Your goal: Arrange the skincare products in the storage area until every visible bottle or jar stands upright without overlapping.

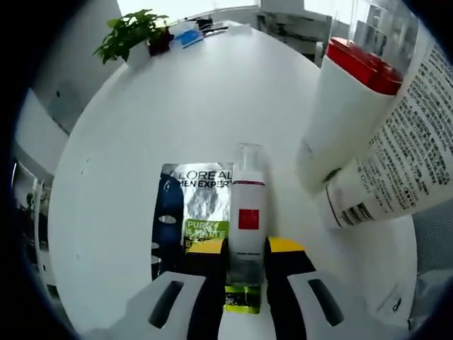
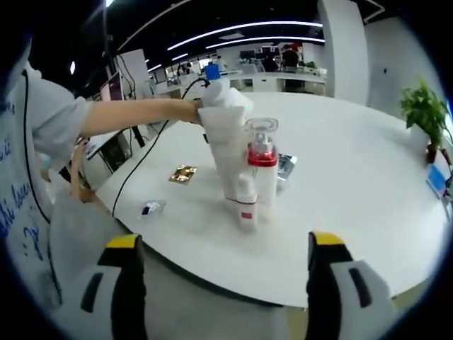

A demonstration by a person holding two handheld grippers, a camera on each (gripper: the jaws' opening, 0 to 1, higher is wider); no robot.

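My left gripper (image 1: 246, 248) is shut on a small white bottle (image 1: 248, 205) with a clear cap and a red square label, its yellow pads (image 1: 207, 246) pressing both sides. Close on the right stand a white bottle with a red collar (image 1: 347, 106) and a white tube with black print (image 1: 403, 156). In the right gripper view the same cluster stands mid-table: the small bottle (image 2: 245, 202) and the red-collared pump bottle (image 2: 262, 166). A person's arm holds the left gripper (image 2: 221, 106) above them. My right gripper (image 2: 223, 244) hangs open, off the table's near edge.
A L'Oreal sachet (image 1: 195, 205) lies flat on the round white table (image 1: 141, 127) behind the small bottle. A potted plant (image 1: 131, 32) stands at the far edge. A gold sachet (image 2: 182, 173) and a small packet (image 2: 152, 207) lie left of the cluster.
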